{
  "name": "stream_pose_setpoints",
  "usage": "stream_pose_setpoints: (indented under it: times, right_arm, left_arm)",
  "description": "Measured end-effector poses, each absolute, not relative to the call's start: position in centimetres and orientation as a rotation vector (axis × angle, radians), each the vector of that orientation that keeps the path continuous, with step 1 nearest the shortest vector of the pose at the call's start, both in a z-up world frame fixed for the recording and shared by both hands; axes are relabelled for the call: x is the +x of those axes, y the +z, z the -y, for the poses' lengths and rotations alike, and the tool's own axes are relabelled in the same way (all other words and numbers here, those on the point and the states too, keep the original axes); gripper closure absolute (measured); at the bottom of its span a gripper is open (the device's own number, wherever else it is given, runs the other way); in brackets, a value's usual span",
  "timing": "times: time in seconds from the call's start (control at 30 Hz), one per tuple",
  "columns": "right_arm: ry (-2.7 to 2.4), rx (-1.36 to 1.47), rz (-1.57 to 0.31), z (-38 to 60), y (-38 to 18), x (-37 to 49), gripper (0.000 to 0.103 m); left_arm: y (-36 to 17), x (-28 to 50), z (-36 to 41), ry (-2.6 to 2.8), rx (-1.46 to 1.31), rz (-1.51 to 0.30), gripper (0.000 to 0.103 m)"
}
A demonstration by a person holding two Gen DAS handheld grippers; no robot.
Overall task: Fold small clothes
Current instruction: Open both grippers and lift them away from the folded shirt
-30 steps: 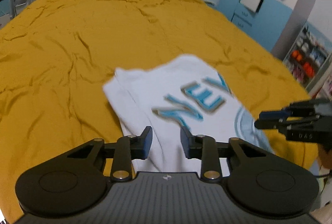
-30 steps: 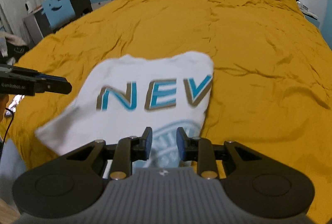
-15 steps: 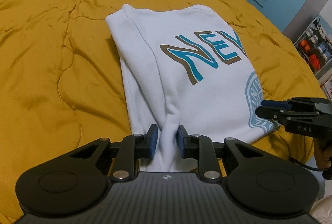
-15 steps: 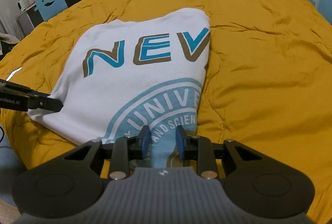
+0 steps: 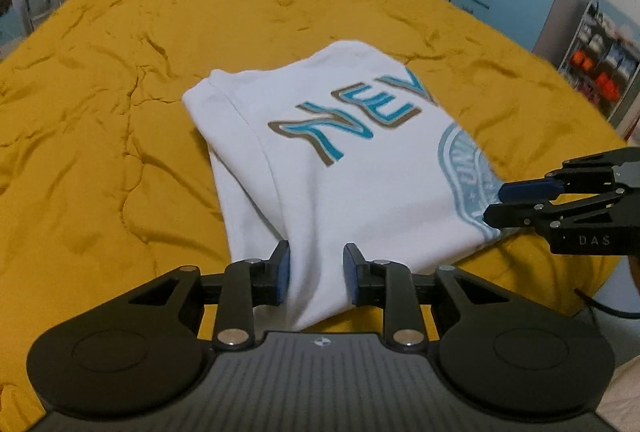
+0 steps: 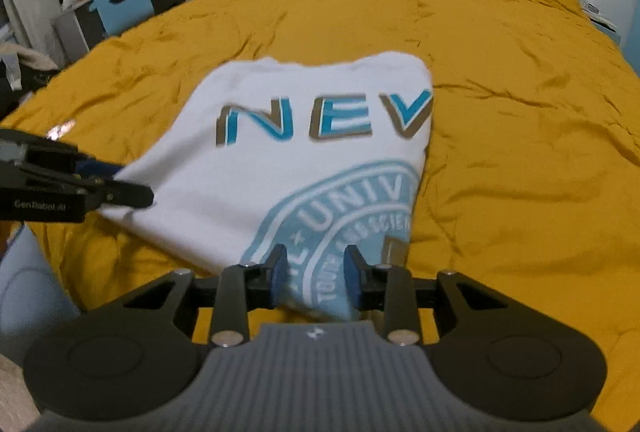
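White shirt [image 5: 340,168] fills frame centre on bed [image 5: 120,92], near hem between both opening hand-held grippers: left hand-held gripper [image 5: 316,272], right hand-held gripper [image 6: 314,272]; pads letting go.

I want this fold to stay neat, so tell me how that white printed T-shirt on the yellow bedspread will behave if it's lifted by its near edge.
The white T-shirt is probably floppy: its near edge bunches and droops between the fingers of the opening left gripper. It looks light, hardly denting the yellow bedspread. The folded layers may slide apart unless the right gripper, also opening, lifts too.
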State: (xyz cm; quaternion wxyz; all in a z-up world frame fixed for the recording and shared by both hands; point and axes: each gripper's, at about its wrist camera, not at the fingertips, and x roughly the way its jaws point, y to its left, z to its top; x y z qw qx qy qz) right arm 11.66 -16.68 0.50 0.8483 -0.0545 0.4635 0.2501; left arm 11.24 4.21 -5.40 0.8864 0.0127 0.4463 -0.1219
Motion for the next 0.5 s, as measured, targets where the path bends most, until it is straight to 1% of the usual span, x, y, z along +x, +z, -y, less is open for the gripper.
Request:
stream_pose_setpoints:
  times: [0.03, 0.1, 0.3, 0.4, 0.5]
  right_arm:
    - [0.518, -0.118, -0.988, 16.6, 0.0, 11.5, 0.075]
    - [0.508, -0.103, -0.998, 16.8, -0.8, 11.3, 0.075]
    - [0.512, -0.094, -1.017, 17.1, -2.1, 11.3, 0.075]
    - [0.512, -0.094, -1.024, 17.2, -1.3, 11.4, 0.075]
    - [0.509, -0.098, -1.004, 17.5, 0.3, 11.4, 0.073]
  left_arm:
    - [-5.7, 11.2, -4.1, -0.250, 0.040, -0.937, 0.070]
    - [-6.4, 11.0, -4.1, -0.231, 0.073, -0.949, 0.062]
    - [-6.6, 11.2, -5.2, -0.248, 0.039, -0.958, 0.062]
    - [-5.6, 11.0, -5.6, -0.252, 0.033, -0.951, 0.062]
    - [-4.1, 10.5, -5.8, -0.250, 0.023, -0.902, 0.061]
